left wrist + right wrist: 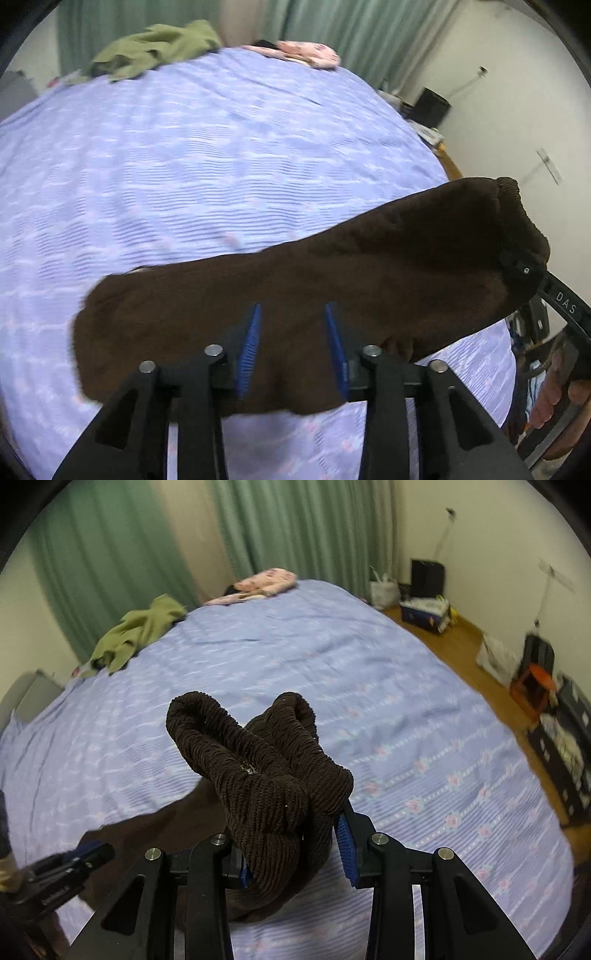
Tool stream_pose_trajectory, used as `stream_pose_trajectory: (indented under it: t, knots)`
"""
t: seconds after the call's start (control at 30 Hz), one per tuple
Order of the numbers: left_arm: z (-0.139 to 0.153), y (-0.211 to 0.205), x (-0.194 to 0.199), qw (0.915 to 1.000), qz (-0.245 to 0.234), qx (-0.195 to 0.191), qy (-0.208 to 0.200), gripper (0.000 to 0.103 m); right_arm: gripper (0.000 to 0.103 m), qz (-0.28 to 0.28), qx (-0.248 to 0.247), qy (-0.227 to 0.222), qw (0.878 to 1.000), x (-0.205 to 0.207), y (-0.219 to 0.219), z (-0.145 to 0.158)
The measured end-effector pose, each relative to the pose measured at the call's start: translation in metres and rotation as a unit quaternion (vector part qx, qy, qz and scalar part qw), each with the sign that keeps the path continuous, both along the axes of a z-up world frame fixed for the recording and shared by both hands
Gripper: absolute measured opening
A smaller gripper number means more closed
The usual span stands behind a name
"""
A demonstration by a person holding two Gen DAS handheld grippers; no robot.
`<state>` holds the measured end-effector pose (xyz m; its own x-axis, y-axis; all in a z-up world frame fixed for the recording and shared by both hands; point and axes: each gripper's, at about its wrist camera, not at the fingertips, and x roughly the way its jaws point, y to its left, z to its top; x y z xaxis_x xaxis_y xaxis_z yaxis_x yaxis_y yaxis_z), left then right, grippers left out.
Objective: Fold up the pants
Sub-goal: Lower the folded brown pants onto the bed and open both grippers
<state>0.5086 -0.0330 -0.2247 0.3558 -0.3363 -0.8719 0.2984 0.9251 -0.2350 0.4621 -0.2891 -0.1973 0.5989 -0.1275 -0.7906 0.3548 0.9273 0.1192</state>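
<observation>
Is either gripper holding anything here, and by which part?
The right gripper holds the brown pants by the bunched ribbed waistband. The left gripper has its jaws parted over the fabric, gripping nothing.

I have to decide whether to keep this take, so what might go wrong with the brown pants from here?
The right gripper pinches only a bunched waistband of the brown pants, so it may slip out or set down wrinkled. The left gripper has its fingers spread, with cloth draped between them; whether it grips is unclear, so that end could sag crooked onto the blue bedspread.
</observation>
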Motion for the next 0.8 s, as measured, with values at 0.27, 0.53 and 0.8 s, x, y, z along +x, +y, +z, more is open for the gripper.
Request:
stream_pose_trajectory:
  t: [0.27,0.53,0.8]
  knots:
    - [0.042,0.067,-0.035,0.9976,0.066,0.015,-0.016,0.067,0.037,0.054,-0.013,-0.010,0.998,0.005,0.080,0.043]
    - [0.057,0.127,-0.065,0.9921,0.118,0.031,-0.027,0.072,0.037,0.114,-0.052,0.011,0.992,0.020,0.165,0.054]
    - [0.039,0.173,-0.093,0.9877,0.150,0.043,-0.014,0.072,0.037,0.165,-0.082,0.034,0.982,0.042,0.245,0.037]
